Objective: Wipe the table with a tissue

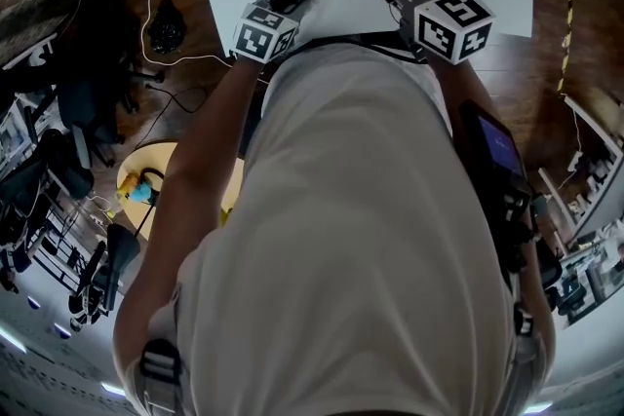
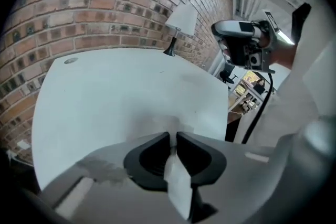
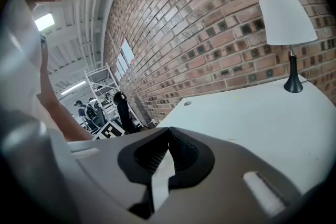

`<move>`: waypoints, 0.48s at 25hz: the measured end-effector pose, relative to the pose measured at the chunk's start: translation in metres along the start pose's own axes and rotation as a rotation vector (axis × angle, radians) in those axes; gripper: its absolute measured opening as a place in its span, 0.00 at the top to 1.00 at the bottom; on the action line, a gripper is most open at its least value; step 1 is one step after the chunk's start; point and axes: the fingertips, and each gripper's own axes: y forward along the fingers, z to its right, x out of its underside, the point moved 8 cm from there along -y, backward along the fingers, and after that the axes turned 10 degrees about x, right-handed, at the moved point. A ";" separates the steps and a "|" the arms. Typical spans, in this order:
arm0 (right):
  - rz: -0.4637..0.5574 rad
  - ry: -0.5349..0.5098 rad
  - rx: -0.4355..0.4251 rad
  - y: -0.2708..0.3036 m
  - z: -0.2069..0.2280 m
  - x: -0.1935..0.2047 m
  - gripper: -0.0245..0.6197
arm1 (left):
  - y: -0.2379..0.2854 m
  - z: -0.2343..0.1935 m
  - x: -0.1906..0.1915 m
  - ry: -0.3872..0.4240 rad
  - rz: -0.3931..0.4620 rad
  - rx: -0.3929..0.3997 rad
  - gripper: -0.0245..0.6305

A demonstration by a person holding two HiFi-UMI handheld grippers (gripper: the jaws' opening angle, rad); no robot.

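Your left hand-held gripper (image 2: 172,136) is clenched on the tissue (image 2: 169,124). Jaws are nearly together w/ a thin white fold pinched between them. A crumpled bit sticks out past the tips, on or just above the white surface (image 2: 115,92) near the edge closest to you; can't tell which. Your right hand-held gripper (image 3: 168,132) is clenched too, tips meeting, nothing in it. It hangs over the surface at approx 2 o'clock from the left one.

Handling, as I judge it: the tissue's v. light, soft and floppy, and tears easily if it snags. It'll bunch or slip out rather than push flat. So grip the wadded middle, not a loose corner, and leave enough out front to make contact. Use light pressure; the surface looks smooth, so it should slide.

Around: a lamp (image 2: 181,19) w/ white shade stands at 12–1 o'clock at the far edge, by the brick wall (image 2: 105,2). It looks tippy, so go round its base. A small round cap (image 2: 70,60) sits in the surface at 10 o'clock; flat, prob. no obstacle. The main thing in the way is your own right hand-held gripper if strokes run toward 2 o'clock.
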 end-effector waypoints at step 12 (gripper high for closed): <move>0.055 0.095 0.184 -0.041 -0.005 0.036 0.95 | 0.019 0.031 -0.009 0.232 -0.077 0.163 0.89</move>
